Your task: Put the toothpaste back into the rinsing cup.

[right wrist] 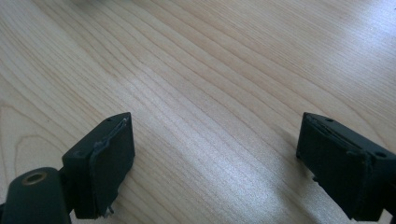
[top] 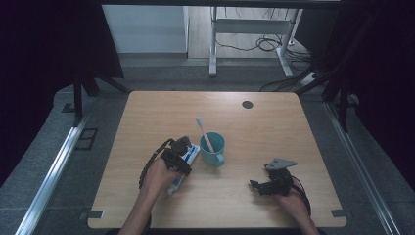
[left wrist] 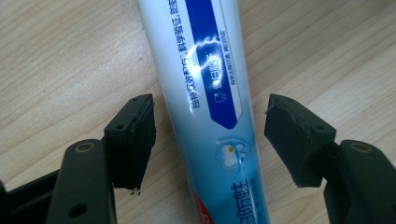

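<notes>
Your left gripper (left wrist: 210,135) straddled the white-and-blue plastic toothpaste tube (left wrist: 205,93) with pads spread clear of it, lying left of the teal mug (top: 213,148) near the wooden table's (top: 274,127) near edge, while your right gripper (right wrist: 215,163) stood spread, empty, toward the near right corner.

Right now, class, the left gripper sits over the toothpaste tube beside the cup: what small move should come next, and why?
Probably close the left gripper on the toothpaste tube. The tube lies flat on the table between the jaws, with a gap at each pad, so nothing grips it yet. The right gripper is open over bare wood, and the cup already holds the toothbrush.
</notes>
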### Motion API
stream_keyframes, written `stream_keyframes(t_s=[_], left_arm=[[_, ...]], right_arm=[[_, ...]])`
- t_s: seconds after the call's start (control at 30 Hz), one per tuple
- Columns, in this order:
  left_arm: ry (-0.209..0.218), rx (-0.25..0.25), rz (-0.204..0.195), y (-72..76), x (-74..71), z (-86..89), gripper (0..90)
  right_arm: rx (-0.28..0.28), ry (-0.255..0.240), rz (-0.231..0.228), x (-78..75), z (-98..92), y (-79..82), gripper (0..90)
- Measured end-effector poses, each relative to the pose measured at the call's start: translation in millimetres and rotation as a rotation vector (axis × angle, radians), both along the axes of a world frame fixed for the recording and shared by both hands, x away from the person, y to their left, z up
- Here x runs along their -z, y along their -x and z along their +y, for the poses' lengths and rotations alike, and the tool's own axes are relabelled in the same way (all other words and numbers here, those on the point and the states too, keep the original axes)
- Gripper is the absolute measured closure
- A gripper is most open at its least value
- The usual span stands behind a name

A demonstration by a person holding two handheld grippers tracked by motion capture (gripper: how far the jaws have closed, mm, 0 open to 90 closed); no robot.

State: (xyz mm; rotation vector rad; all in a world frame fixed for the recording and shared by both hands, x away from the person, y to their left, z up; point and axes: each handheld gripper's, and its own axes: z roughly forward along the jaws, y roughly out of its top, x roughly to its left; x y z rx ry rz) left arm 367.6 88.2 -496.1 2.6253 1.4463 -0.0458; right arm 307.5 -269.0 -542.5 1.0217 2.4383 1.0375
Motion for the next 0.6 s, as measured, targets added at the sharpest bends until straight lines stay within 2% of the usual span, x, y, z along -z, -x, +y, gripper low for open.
stream_keyframes(t_s=[0.27, 0.37, 0.47, 0.6], left_arm=[[-0.059, -0.033, 0.084, -8.7, 5.4, -7.9, 37.6], [-0.076, -0.035, 0.092, -9.9, 5.3, -10.3, 40.3], [-0.078, -0.039, 0.097, -10.8, 4.7, -11.4, 46.5], [-0.082, -0.047, 0.107, -11.9, 4.1, -11.8, 49.8]], right_arm=[[0.0, 0.0, 0.0, 0.0, 0.0, 0.0, 11.6], [0.0, 0.0, 0.0, 0.0, 0.0, 0.0, 11.6], [-0.001, -0.001, 0.0, 0.0, 0.0, 0.0, 11.6], [0.0, 0.0, 0.0, 0.0, 0.0, 0.0, 11.6]])
